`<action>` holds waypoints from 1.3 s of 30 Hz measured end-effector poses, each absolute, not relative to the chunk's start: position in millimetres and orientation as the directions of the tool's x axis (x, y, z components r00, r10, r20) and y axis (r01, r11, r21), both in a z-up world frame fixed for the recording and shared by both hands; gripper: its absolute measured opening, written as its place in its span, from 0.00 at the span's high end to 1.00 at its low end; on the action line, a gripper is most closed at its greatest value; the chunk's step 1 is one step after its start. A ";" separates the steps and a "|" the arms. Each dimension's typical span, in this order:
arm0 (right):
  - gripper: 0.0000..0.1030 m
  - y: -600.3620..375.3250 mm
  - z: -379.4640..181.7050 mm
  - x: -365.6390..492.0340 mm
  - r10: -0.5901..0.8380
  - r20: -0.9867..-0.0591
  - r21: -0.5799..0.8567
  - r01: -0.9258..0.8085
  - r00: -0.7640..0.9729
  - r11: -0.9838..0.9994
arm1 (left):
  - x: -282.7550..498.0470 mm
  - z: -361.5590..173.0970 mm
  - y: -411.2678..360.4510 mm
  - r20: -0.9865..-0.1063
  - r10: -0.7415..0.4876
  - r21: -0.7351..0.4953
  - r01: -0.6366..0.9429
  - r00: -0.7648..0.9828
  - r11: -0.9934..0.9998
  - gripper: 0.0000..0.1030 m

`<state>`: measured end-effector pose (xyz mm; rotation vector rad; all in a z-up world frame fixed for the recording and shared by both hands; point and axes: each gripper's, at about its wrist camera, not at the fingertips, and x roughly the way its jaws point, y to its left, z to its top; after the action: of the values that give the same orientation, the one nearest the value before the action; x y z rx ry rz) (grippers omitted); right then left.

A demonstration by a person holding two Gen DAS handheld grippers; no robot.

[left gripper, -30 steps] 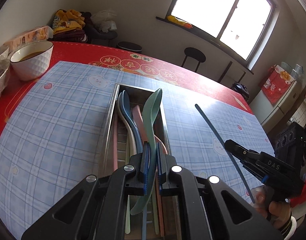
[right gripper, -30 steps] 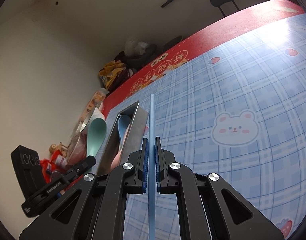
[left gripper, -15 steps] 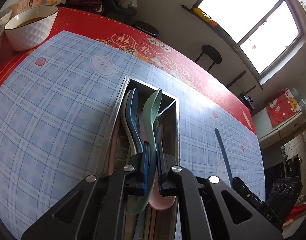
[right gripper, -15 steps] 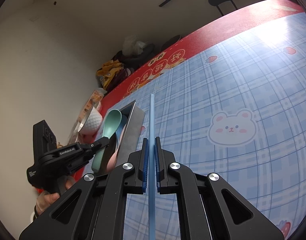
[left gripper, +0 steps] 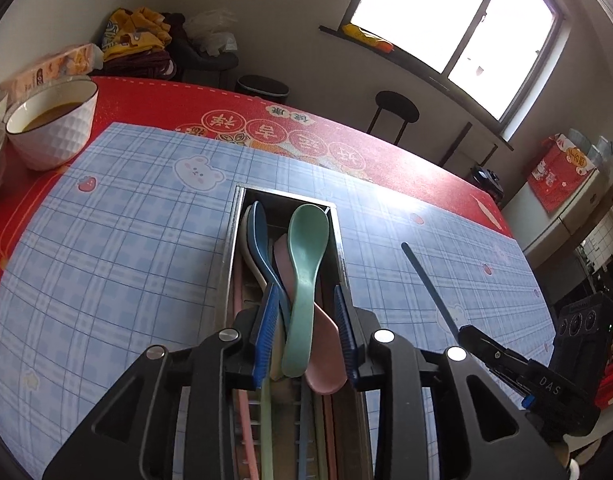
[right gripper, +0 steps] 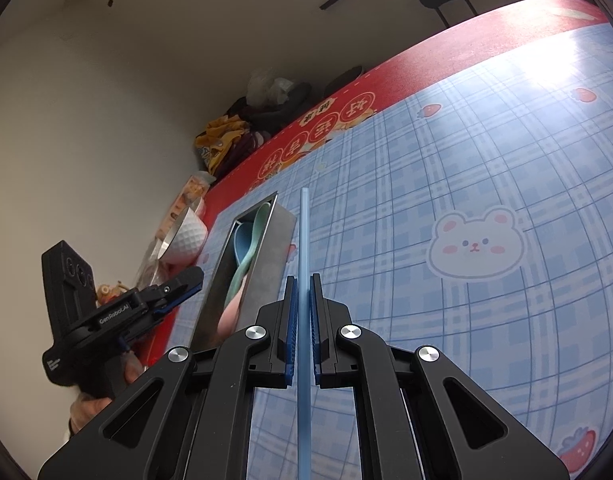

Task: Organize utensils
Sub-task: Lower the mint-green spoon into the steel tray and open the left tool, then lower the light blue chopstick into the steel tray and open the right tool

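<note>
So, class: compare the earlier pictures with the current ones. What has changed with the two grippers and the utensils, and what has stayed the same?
The left gripper has just been opening: its pads have let go of the green spoon, which now lies in the metal tray among the other spoons, between the parted jaws. Unchanged: the right gripper stays shut on the blue chopstick, and the tray keeps its place on the checked mat.

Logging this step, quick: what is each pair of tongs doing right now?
Left tongs: just opened, green spoon loose between them in the metal tray.
Right tongs: shut on the blue chopstick.
</note>
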<state>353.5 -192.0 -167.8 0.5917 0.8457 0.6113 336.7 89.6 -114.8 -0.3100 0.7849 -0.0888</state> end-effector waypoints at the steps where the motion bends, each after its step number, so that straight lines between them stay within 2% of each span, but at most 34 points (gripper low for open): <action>1: 0.94 -187.3 -166.3 352.6 0.699 -0.497 0.687 -0.258 0.514 0.679 | 330.2 -112.8 89.6 -0.674 -0.177 -0.279 -0.025 0.717 0.960 0.64; 6: 0.94 -158.9 -160.6 349.6 0.694 -0.517 0.669 -0.269 0.502 0.693 | 304.2 -112.0 94.4 -0.658 -0.144 -0.201 0.012 0.739 0.979 0.56; 15: 0.94 -118.7 -161.3 342.1 0.666 -0.563 0.658 -0.222 0.490 0.720 | 280.4 -119.2 116.0 -0.642 -0.177 -0.213 0.048 0.746 0.976 0.44; 23: 0.94 -78.0 -161.5 334.8 0.670 -0.583 0.649 -0.233 0.460 0.724 | 265.6 -116.5 148.4 -0.624 -0.171 -0.233 0.028 0.763 0.972 0.40; 27: 0.94 -60.6 -166.9 336.5 0.675 -0.596 0.652 -0.229 0.436 0.723 | 258.1 -113.3 166.0 -0.615 -0.145 -0.235 -0.004 0.775 0.972 0.31; 31: 0.94 -48.2 -171.4 339.6 0.666 -0.617 0.643 -0.220 0.419 0.734 | 253.3 -111.0 171.1 -0.614 -0.109 -0.205 -0.024 0.782 0.978 0.10; 33: 0.94 -43.4 -172.0 342.5 0.660 -0.625 0.639 -0.213 0.417 0.739 | 252.6 -109.8 170.5 -0.614 -0.091 -0.184 -0.030 0.784 0.982 0.06; 36: 0.94 -38.0 -170.9 346.8 0.646 -0.637 0.626 -0.207 0.422 0.752 | 252.6 -108.9 169.1 -0.617 -0.076 -0.167 -0.036 0.783 0.985 0.06; 39: 0.94 -33.3 -169.3 351.4 0.632 -0.649 0.611 -0.205 0.424 0.764 | 255.3 -108.8 170.0 -0.640 -0.007 -0.124 -0.094 0.768 0.988 0.06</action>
<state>351.4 -33.3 -169.3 0.4846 1.0055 0.5496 255.3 170.0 -108.8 -0.1528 0.6940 0.0476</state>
